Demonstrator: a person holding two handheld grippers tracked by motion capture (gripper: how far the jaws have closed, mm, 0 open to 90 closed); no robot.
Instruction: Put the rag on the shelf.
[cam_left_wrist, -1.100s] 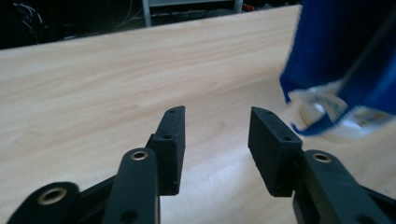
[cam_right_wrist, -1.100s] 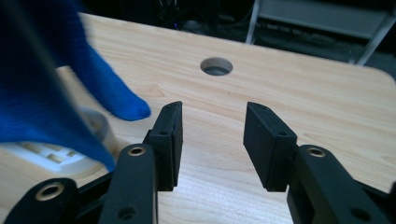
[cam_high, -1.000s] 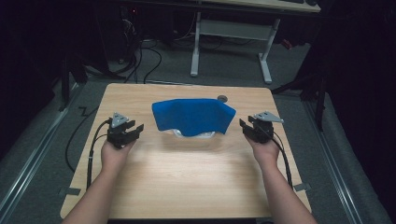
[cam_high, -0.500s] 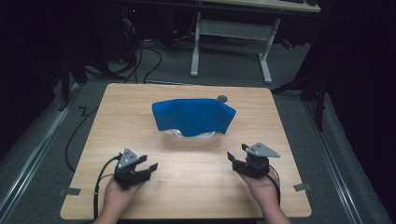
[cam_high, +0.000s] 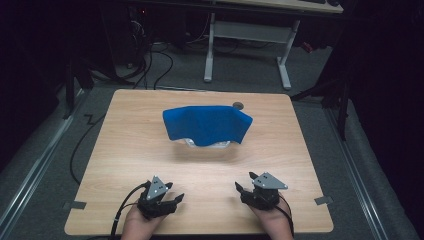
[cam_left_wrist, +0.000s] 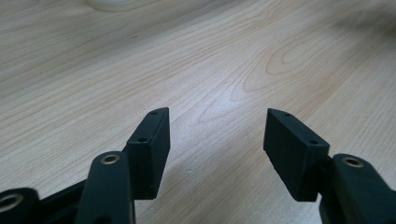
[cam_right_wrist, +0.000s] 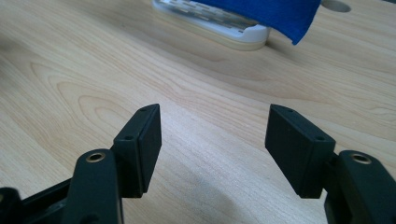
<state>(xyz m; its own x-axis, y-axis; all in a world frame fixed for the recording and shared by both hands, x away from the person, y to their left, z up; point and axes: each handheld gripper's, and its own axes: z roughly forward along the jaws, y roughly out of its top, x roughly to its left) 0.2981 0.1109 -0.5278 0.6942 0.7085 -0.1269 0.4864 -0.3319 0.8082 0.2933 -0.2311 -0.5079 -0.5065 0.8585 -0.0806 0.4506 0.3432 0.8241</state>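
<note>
I have two grippers at the near edge of the bench (cam_high: 125, 130), one in each hand. My left gripper (cam_high: 172, 198) sits low over the wood at the near left, and my right gripper (cam_high: 242, 189) at the near right; they are well apart from each other. Each has two black fingers. On the left gripper the fingers (cam_left_wrist: 152, 140) stand wide with bare wood between them, having just been opening. On the right gripper the fingers (cam_right_wrist: 140, 137) also stand wide with nothing between them, after a slight easing in.

One blue cloth (cam_high: 207, 124) lies draped over one white tray (cam_high: 209, 144) near the middle of the bench, well ahead of both grippers and touched by neither. In the right gripper view the cloth's corner (cam_right_wrist: 299, 18) hangs past the tray's slotted rim (cam_right_wrist: 219, 21). One round cable hole (cam_high: 238, 105) sits in the bench just behind the cloth.
</note>
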